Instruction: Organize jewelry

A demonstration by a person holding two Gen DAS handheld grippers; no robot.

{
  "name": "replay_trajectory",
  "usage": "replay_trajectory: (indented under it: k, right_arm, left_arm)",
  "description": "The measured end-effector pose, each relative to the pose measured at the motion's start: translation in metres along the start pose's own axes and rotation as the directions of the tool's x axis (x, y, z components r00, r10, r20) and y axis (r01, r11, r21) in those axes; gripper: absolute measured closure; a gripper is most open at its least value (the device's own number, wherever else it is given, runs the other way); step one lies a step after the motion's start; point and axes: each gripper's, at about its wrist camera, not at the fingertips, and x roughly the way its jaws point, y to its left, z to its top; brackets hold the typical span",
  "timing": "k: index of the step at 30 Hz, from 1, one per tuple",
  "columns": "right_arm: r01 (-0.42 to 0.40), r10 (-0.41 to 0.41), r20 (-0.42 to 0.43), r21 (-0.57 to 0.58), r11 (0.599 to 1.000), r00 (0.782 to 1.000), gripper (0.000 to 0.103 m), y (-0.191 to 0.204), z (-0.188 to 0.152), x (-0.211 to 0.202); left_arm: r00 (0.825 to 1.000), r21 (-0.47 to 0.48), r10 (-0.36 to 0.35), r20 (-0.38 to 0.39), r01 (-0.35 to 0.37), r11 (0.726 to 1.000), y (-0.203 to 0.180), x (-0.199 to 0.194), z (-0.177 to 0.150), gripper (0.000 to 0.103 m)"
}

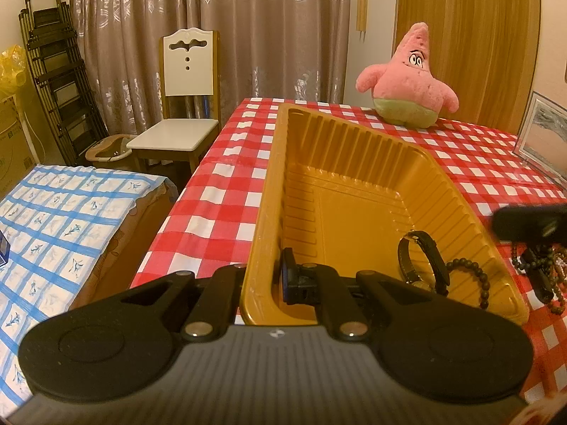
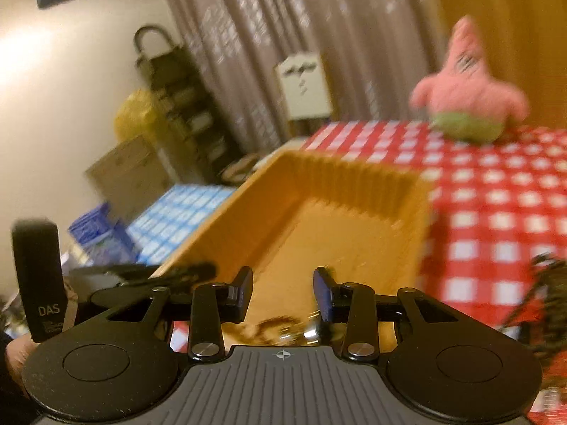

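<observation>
Left tool point(image 1: 274, 276): you have it clamped on the near left wall of the gold tray point(image 1: 358, 219), jaws closed on the rim
Right tool point(image 2: 283, 294): your jaws stand apart over the tray's near end, pads pressing on nothing
Watch point(image 1: 423, 262): inside the tray, near right corner
Bead bracelet point(image 1: 471, 279): inside the tray, just beside the watch
Remaining beads point(image 1: 547, 276): piled on the checked worktop point(image 1: 219, 194), right of the tray
</observation>
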Motion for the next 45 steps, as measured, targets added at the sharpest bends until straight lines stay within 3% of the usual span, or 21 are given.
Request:
replay_trajectory:
  k: [4,10,18,25,29,36,45]
  right_arm:
    - [0.151,-0.151,0.018,0.002,0.989,0.988,0.065,-0.021,-0.004,-0.03]
    - [0.329,-0.323,-0.09,0.07,0.942,0.942,0.065,-0.064,-0.027,-0.046]
    - [0.414,-0.404,-0.149,0.048,0.909,0.903,0.065,-0.082,-0.046,-0.035]
    - [0.487,-0.478,-0.198,-0.004,0.873,0.855,0.065,-0.091,-0.049,-0.013]
    - [0.506,-0.499,-0.207,-0.025,0.862,0.841,0.065,-0.097,-0.05,-0.004]
    - [0.522,-0.508,-0.225,0.003,0.853,0.831,0.065,-0.098,-0.043,-0.006]
    - [0.466,-0.448,-0.202,0.047,0.884,0.871,0.065,-0.079,-0.04,-0.024]
  left_arm:
    - [1.0,0.0,0.0,0.0,0.0,1.0,0.0,0.0,0.0,0.097]
    - [1.0,0.004,0.0,0.001,0.0,1.0,0.0,0.0,0.0,0.097]
    - [1.0,0.011,0.0,0.003,0.0,1.0,0.0,-0.001,0.0,0.097]
    - [1.0,0.012,0.0,0.004,0.0,1.0,0.001,-0.002,0.001,0.097]
    - [1.0,0.013,-0.001,0.004,0.001,1.0,0.001,-0.002,0.001,0.097]
    - [1.0,0.011,-0.001,0.003,0.001,1.0,0.001,-0.002,0.0,0.097]
    - [1.0,0.011,-0.001,0.003,0.001,1.0,0.002,-0.002,0.0,0.097]
